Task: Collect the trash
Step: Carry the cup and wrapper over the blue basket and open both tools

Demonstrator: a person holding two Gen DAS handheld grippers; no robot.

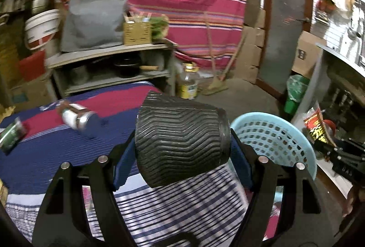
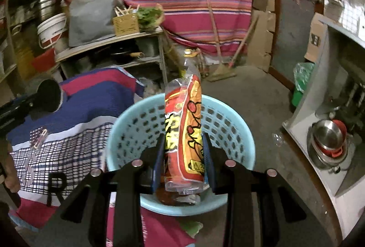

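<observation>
Left hand-held gripper (image 1: 182, 144): nearest the left wrist camera; a black ribbed cup (image 1: 181, 143) is clamped sideways between its blue pads, mouth turned toward 3 o'clock.
Right hand-held gripper (image 2: 183, 155): closed on a red and yellow snack wrapper (image 2: 184, 130), which is held upright between the blue pads.
Blue basket (image 2: 237, 132): a pale perforated tub, seen directly under the wrapper in the right wrist view; in the left wrist view it is found at 3 o'clock of the cup, just beside it.
Basket contents: something reddish and a clear scrap are seen at the bottom; what they are cannot be told.
Striped cloth (image 1: 45, 155): spread over a surface at 9 o'clock of the basket.
Can (image 1: 76, 118): laid on its side on the cloth, at 10 o'clock of the cup; blurred.
Green packet (image 1: 11, 136): laid on the cloth near the left edge.
Oil bottle (image 1: 188, 81): stood on the floor at 12 o'clock of the cup, beside a shelf (image 1: 109, 53).
</observation>
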